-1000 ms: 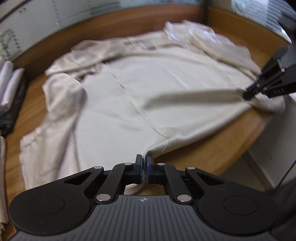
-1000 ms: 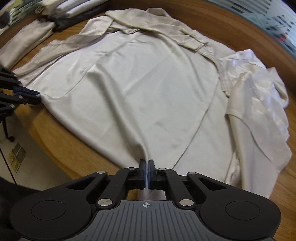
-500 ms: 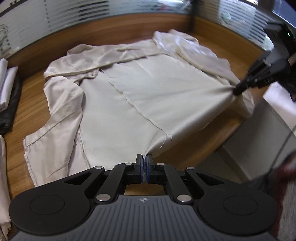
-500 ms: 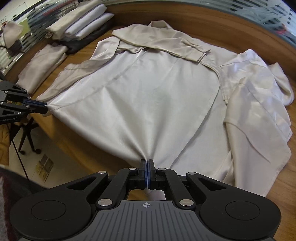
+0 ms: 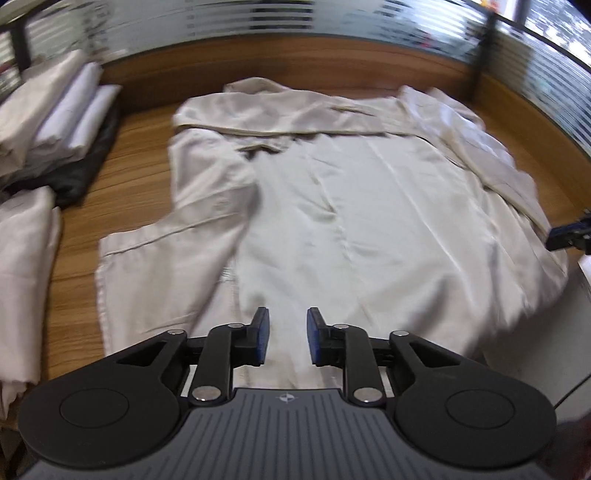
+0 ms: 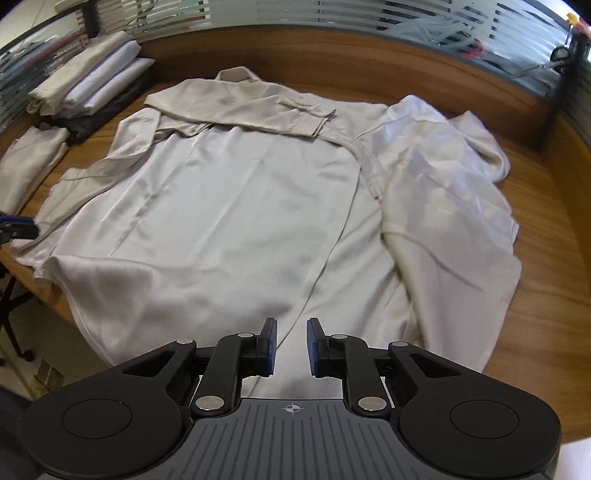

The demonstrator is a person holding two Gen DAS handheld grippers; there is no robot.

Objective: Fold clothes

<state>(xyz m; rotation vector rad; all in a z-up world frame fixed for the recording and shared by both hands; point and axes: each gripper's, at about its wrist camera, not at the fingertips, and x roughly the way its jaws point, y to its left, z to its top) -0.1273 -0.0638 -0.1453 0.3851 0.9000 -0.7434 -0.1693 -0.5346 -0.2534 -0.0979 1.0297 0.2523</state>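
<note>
hem just let go, shirt spread flat and ready for the side folds

going left to right: folded clothes (image 6: pixel 88 79) are stacked at the far left, another cream piece (image 5: pixel 26 266) lies nearer, and the cream shirt (image 6: pixel 229 206) lies back-up mid table, hem draped over the near edge, collar far, one sleeve across the top and the other bunched on the right. left gripper (image 5: pixel 284 338) and right gripper (image 6: pixel 291 347) both hover over the hem with jaws opening, nothing between the pads. my take: next grab the left edge at the shoulder and hem together, fold it toward the middle, keep the satin taut since it looks slippery. wooden table (image 6: pixel 535 317) has a raised rim, with striped frosted glass (image 5: pixel 258 18) behind.
</note>
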